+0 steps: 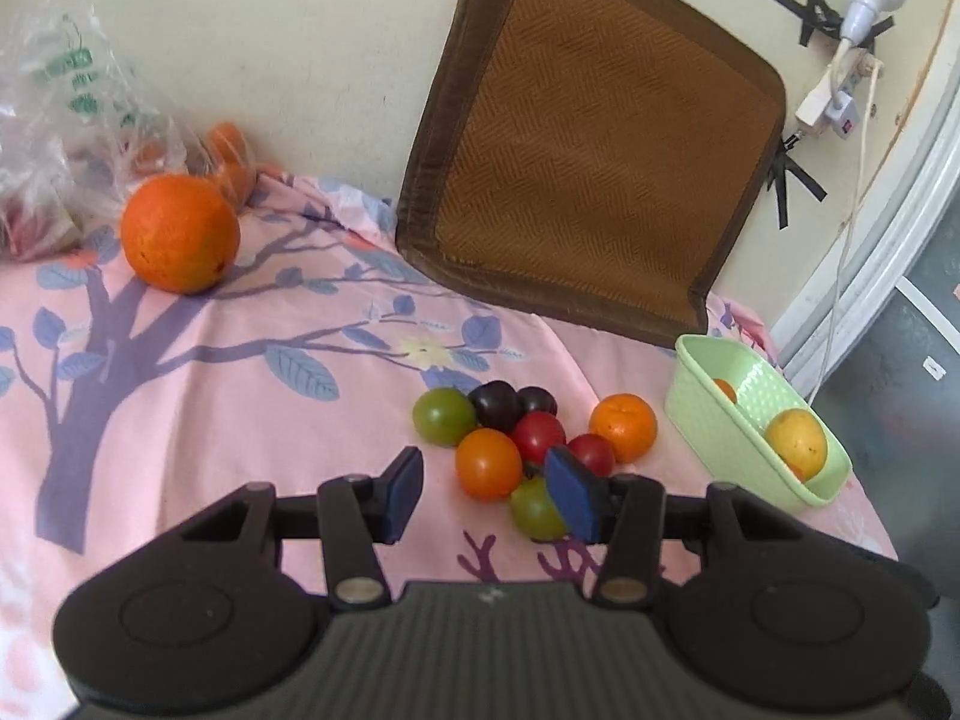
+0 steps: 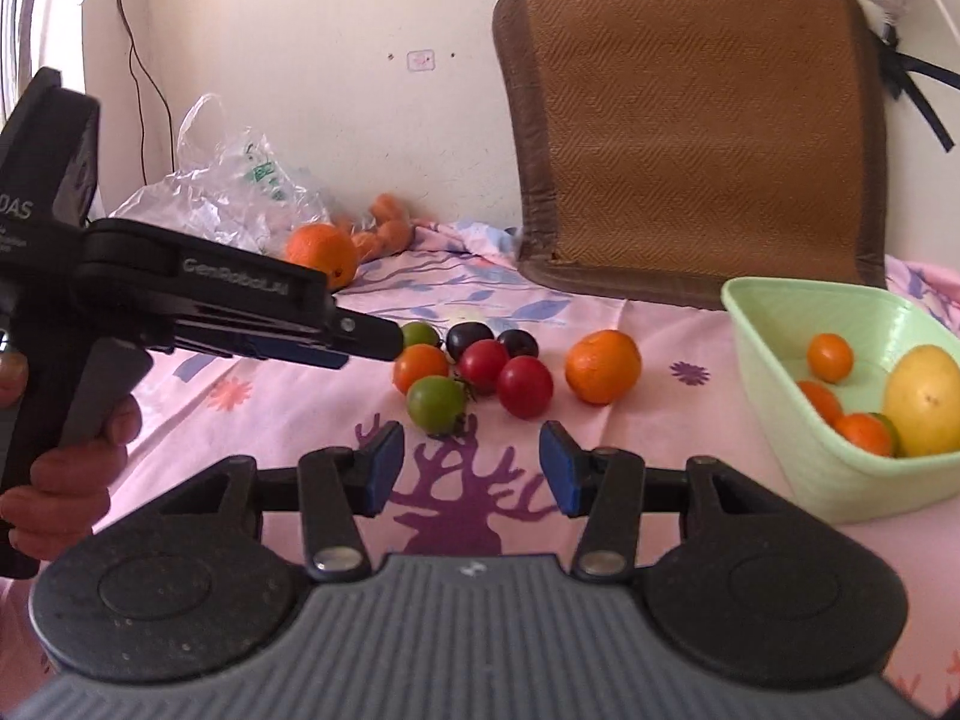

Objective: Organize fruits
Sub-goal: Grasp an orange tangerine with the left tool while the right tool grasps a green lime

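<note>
Right gripper (image 2: 468, 468) spread wide and empty above the pink cloth (image 2: 660, 438), left gripper (image 1: 489, 489) likewise agape, holding nothing, at the near edge of the small fruit cluster (image 1: 516, 432), green basket (image 2: 798, 480) with fruit to the right, big orange (image 1: 180, 234) far left

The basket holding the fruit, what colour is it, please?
Pale green basket, clearest in the right wrist view.

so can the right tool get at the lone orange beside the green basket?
Probably yes. The right tool is open, and the orange sits apart from the tomato cluster and the basket, with bare cloth in between.
</note>
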Demonstrator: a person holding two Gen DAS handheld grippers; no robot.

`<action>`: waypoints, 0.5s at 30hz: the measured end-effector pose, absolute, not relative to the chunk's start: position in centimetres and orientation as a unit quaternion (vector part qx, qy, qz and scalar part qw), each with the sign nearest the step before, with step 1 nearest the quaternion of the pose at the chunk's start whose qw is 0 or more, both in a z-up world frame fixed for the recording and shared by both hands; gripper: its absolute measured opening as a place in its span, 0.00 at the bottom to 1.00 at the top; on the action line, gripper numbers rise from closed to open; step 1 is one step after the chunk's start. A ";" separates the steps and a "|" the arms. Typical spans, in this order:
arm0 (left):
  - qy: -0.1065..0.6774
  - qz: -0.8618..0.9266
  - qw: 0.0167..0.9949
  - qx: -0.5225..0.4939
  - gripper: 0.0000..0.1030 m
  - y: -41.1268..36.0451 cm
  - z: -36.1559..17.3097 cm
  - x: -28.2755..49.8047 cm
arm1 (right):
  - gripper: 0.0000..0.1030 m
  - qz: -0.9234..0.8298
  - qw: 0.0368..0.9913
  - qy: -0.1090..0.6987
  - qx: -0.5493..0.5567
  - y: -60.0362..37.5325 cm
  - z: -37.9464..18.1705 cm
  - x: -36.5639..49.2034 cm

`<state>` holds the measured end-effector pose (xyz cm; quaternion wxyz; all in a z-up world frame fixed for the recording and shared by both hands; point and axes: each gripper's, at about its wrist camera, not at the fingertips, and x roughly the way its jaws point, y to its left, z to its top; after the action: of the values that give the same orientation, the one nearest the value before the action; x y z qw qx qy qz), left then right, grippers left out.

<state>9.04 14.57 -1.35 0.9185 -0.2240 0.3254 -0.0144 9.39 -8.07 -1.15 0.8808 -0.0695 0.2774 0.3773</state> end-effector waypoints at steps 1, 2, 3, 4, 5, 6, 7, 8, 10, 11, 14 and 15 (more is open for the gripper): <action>0.333 -0.019 0.912 -0.239 0.45 14.8 -1.8 9.8 | 0.51 0.383 0.876 0.282 -0.079 -7.4 -1.3 9.7; 0.337 -0.025 0.907 -0.252 0.45 15.1 -2.1 10.3 | 0.51 0.385 0.873 0.286 -0.087 -6.7 -1.6 10.0; 0.339 -0.029 0.903 -0.263 0.45 15.3 -2.4 10.8 | 0.51 0.388 0.871 0.288 -0.093 -6.1 -1.8 10.4; 0.340 -0.029 0.901 -0.269 0.45 15.4 -2.7 11.1 | 0.51 0.391 0.868 0.291 -0.098 -5.6 -2.1 10.6; 0.342 -0.027 0.899 -0.271 0.45 15.4 -2.9 11.4 | 0.51 0.394 0.865 0.294 -0.102 -5.1 -2.3 10.9; 0.344 -0.026 0.899 -0.271 0.45 15.4 -3.1 11.6 | 0.51 0.395 0.862 0.299 -0.107 -4.6 -2.6 11.2; 0.340 -0.026 0.900 -0.271 0.45 15.3 -3.3 11.6 | 0.51 0.396 0.860 0.302 -0.111 -4.2 -2.8 11.5; 0.339 -0.026 0.902 -0.267 0.42 15.1 -3.3 11.6 | 0.49 0.398 0.857 0.305 -0.115 -3.9 -3.0 11.7; 0.338 -0.018 0.907 -0.250 0.32 14.6 -3.3 11.4 | 0.29 0.402 0.857 0.300 -0.117 -3.8 -2.9 11.7; 0.338 -0.019 0.908 -0.248 0.28 14.4 -3.3 11.3 | 0.29 0.403 0.857 0.299 -0.117 -4.0 -2.8 11.6; 0.336 -0.018 0.910 -0.243 0.28 13.8 -3.1 10.7 | 0.29 0.402 0.858 0.302 -0.107 -5.1 -2.5 11.1; 0.336 -0.023 0.910 -0.242 0.28 13.4 -3.1 10.3 | 0.29 0.402 0.858 0.301 -0.105 -5.6 -2.4 10.7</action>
<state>10.31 13.45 -3.07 0.9098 -0.2424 0.3361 -0.0227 10.66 -5.64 -2.44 0.8584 -0.1050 0.3006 0.4023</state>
